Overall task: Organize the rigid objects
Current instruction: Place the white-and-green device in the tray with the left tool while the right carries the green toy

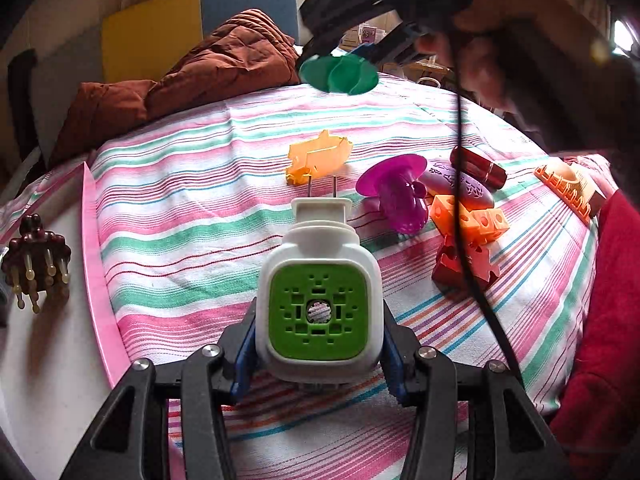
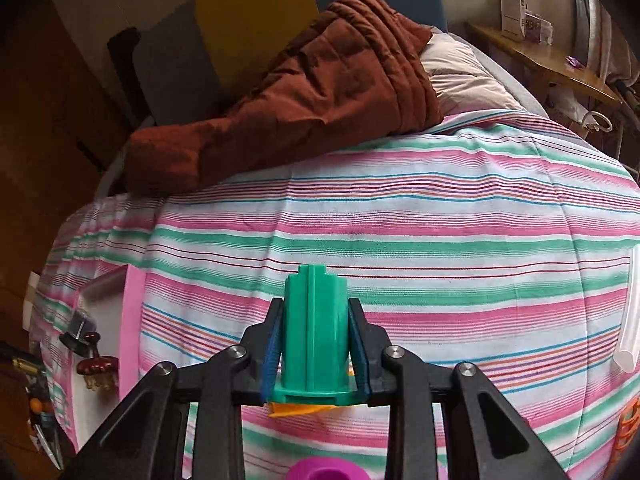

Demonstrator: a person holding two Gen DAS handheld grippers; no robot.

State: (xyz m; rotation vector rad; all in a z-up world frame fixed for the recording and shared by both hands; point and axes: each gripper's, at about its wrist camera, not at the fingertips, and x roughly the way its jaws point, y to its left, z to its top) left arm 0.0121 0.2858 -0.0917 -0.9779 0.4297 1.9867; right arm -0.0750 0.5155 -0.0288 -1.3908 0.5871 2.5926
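My left gripper (image 1: 318, 344) is shut on a white plug-in device with a green perforated face (image 1: 318, 308), its two metal prongs pointing away, held over the striped cloth. My right gripper (image 2: 316, 344) is shut on a green plastic piece (image 2: 314, 328), gripped by its ribbed stem; in the left wrist view that green piece (image 1: 340, 74) hangs high above the bed beneath the right gripper (image 1: 360, 54) and a hand. On the cloth lie a yellow-orange plastic shape (image 1: 318, 156), a magenta piece (image 1: 396, 192), orange cubes (image 1: 468, 216) and a dark red lipstick-like tube (image 1: 478, 166).
A pink-rimmed white tray (image 1: 94, 248) at the left holds a brown clip with pale prongs (image 1: 36, 260). A brown quilted garment (image 2: 288, 100) lies at the bed's far end. A red block (image 1: 466, 264), an orange comb-like piece (image 1: 566, 188) and a red sleeve (image 1: 600, 320) are at the right.
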